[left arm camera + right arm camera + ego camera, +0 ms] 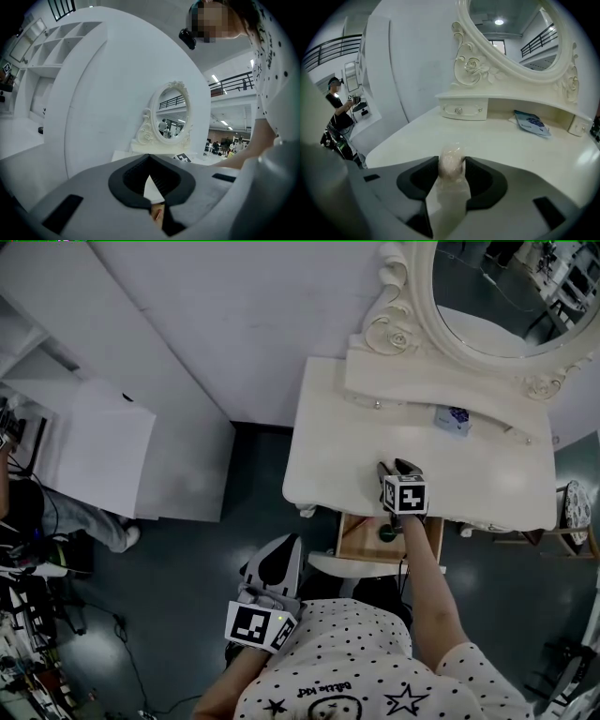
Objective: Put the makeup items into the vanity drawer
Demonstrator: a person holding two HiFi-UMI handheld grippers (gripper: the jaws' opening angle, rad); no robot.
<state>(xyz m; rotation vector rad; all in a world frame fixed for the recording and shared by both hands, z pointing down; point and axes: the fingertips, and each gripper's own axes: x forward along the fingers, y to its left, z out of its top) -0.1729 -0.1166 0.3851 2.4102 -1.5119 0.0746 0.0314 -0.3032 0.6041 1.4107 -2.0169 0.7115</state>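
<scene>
A pale pink makeup item in clear wrap [450,169] stands between the jaws of my right gripper [451,161] and fills the gap; the jaws are open around it. In the head view the right gripper [397,469] is over the front edge of the white vanity table [328,456], just above the open wooden drawer [358,540], which has a green item [386,532] in it. A blue packet [453,418] lies at the back of the table, also seen in the right gripper view [532,123]. My left gripper [279,554] hangs low left of the drawer, shut and empty [149,161].
An oval mirror [497,296] in a carved white frame stands at the back of the table over a small drawer [461,110]. A white cabinet [103,460] stands at the left, a chair [574,507] at the right. A person [337,110] stands far left.
</scene>
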